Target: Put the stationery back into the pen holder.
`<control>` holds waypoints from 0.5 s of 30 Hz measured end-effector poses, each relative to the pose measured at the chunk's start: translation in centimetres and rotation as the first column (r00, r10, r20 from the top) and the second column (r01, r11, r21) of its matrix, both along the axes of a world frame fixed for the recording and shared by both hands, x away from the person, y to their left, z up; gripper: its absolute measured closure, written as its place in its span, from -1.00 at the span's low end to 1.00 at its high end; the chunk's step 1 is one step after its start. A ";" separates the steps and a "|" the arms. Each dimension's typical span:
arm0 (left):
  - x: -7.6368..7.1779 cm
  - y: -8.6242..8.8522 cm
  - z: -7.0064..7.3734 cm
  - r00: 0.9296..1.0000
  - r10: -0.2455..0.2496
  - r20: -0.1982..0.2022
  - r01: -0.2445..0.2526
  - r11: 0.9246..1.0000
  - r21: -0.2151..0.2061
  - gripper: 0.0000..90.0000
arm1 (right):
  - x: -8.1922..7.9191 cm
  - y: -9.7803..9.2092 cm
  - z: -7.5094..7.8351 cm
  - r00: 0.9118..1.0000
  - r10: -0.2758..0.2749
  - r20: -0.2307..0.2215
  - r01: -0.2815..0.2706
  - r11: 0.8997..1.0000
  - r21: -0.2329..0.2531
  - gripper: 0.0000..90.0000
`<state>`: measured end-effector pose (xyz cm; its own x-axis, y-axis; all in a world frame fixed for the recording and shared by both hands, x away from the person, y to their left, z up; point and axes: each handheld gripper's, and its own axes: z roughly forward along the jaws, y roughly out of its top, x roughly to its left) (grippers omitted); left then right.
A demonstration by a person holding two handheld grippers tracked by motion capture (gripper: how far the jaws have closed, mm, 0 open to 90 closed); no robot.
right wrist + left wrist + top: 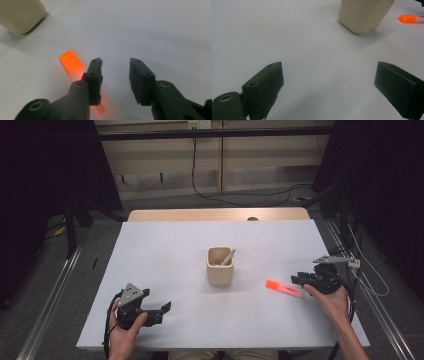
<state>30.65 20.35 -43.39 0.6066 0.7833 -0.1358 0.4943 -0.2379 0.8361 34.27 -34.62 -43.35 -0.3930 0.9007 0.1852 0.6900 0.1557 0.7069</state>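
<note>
While right gripper (115, 65) gapes, orange highlighter (70, 63) just beside, seemingly untouched, left gripper (328, 75) wide.

Lab test rig, white table (165, 270), floor rails (52, 290), dangling cables (200, 180)

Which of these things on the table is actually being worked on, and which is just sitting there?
In the job:
right gripper, jaws apart, right beside the marker
orange marker, lying flat on the table

Just lying about:
beige cup with a pale stick in it
left gripper, open, idle
</note>
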 end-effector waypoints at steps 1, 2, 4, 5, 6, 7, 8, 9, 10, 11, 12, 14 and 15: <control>0.0 0.0 0.0 1.000 -0.002 0.001 0.002 1.000 0.000 -0.81 | 0.0 0.0 0.0 1.000 0.007 0.006 -0.007 1.000 0.004 0.24; 0.0 0.0 0.0 1.000 -0.002 -0.003 0.002 1.000 0.003 -0.81 | 0.0 0.0 0.0 1.000 0.021 0.013 -0.021 1.000 0.002 0.16; 0.0 0.1 0.2 1.000 0.004 0.005 -0.004 1.000 0.001 -0.81 | 0.0 0.4 0.1 0.998 0.058 0.024 -0.058 0.998 0.000 -0.09; 0.0 0.2 0.2 1.000 0.011 0.010 -0.011 1.000 -0.002 -0.81 | 0.0 0.6 0.2 0.997 0.070 0.022 -0.070 0.997 0.005 -0.19; 0.0 0.3 0.2 1.000 0.013 0.010 -0.013 1.000 -0.006 -0.81 | 0.0 0.8 0.2 0.996 0.082 0.024 -0.082 0.997 0.000 -0.32; 0.0 0.4 0.1 1.000 0.017 0.005 -0.017 1.000 -0.005 -0.81 | 0.1 0.9 0.3 0.995 0.097 0.029 -0.097 0.995 -0.005 -0.43; 0.1 0.4 0.1 1.000 0.018 0.004 -0.018 1.000 -0.007 -0.81 | 0.1 1.1 0.4 0.995 0.099 0.027 -0.099 0.995 -0.007 -0.50; 0.1 0.5 0.1 1.000 0.019 0.001 -0.019 1.000 -0.008 -0.81 | 0.2 1.2 0.5 0.994 0.104 0.022 -0.104 0.995 -0.008 -0.55; 0.1 0.5 0.1 1.000 0.020 -0.002 -0.020 1.000 -0.005 -0.81 | 0.3 1.2 0.6 0.994 0.106 0.020 -0.106 0.994 -0.008 -0.62; 0.1 0.4 0.0 1.000 0.018 -0.002 -0.018 1.000 -0.007 -0.81 | 0.3 1.3 0.6 0.994 0.107 0.018 -0.107 0.994 -0.007 -0.70; 0.1 0.4 0.0 1.000 0.018 -0.002 -0.018 1.000 -0.007 -0.81 | 0.3 1.3 0.7 0.994 0.104 0.015 -0.104 0.995 -0.007 -0.78; 0.1 0.4 0.0 1.000 0.020 -0.012 -0.020 1.000 -0.002 -0.81 | 0.4 1.5 0.9 0.993 0.119 0.021 -0.119 0.993 0.001 -0.84; 0.1 0.3 -0.1 1.000 0.015 -0.014 -0.015 1.000 -0.008 -0.81 | 0.3 1.6 1.0 0.992 0.126 0.025 -0.126 0.992 0.006 -0.82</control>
<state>30.78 20.68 -43.44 0.5925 0.7913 -0.1506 0.5097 -0.2235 0.8309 34.58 -33.03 -42.31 -0.5080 0.8421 0.1812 0.6478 0.2349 0.7247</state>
